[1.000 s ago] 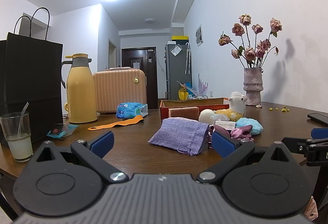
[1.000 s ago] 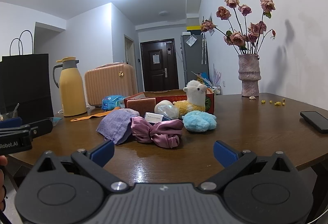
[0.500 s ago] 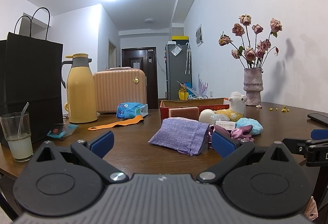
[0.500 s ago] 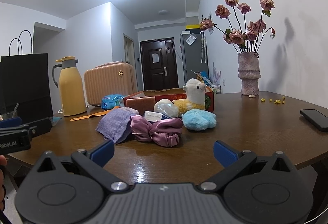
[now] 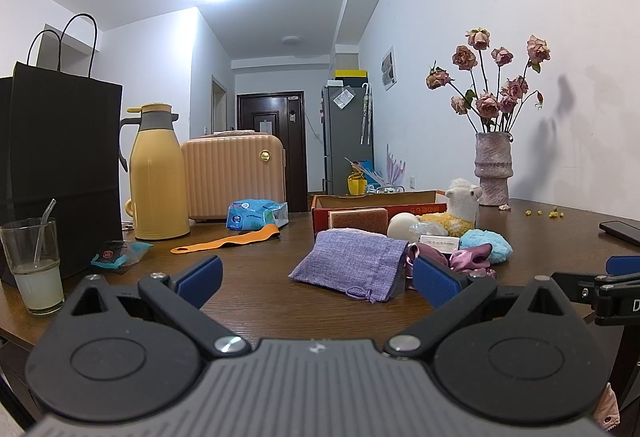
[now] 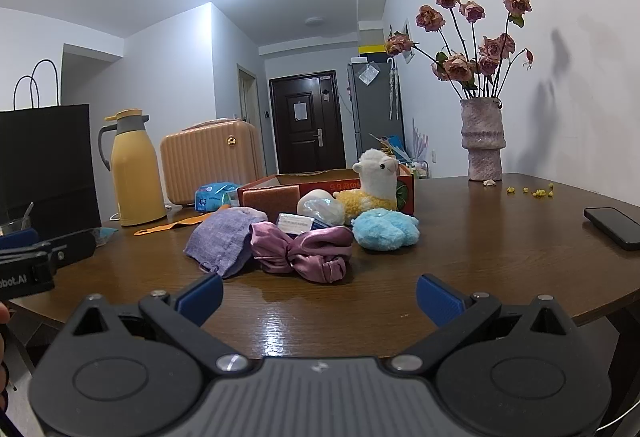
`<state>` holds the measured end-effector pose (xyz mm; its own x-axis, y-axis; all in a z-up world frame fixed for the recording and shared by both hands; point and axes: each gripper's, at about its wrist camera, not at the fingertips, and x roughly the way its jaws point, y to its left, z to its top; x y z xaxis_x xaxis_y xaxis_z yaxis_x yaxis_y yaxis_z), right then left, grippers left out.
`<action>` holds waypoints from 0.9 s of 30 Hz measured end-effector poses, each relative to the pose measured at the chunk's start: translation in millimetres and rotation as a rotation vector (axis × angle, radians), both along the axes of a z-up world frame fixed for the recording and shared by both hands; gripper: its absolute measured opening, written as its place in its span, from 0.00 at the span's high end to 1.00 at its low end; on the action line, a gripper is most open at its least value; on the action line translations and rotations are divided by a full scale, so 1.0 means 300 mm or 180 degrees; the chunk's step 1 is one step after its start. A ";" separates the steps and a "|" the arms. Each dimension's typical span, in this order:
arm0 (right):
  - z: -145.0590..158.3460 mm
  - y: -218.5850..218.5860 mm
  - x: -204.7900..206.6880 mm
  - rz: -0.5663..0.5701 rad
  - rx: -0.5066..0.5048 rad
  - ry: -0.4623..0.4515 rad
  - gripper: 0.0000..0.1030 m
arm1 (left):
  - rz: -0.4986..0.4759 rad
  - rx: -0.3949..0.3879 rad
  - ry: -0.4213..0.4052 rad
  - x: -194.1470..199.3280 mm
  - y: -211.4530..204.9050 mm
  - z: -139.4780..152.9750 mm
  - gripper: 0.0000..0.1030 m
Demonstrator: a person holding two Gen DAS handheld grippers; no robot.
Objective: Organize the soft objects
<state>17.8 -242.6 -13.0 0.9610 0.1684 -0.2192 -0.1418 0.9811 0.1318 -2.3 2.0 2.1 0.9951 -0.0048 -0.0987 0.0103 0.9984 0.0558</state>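
Jaws gaping wide and empty, your left gripper and right gripper are hovering before the purple pouch and pink scrunchie lying on the table.

Lilac pouch, pink satin bow, fluffy blue puff, seemingly plain

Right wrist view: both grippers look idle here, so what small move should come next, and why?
Probably ease the right gripper forward toward the pink satin bow. Its jaws stand open and empty, short of the pile, and the bow is the nearest soft item, lying loose on the table in front of the red box. The left gripper is open too.
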 end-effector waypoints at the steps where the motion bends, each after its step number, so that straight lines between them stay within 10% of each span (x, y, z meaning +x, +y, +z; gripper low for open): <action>1: -0.001 0.001 0.001 0.0000 0.0002 0.0007 0.00 | 0.0002 0.0001 -0.0002 0.000 0.000 0.000 0.00; 27: -0.001 -0.005 0.009 -0.0008 -0.0001 0.0017 0.00 | -0.0003 -0.0011 0.0010 0.001 0.006 -0.003 0.00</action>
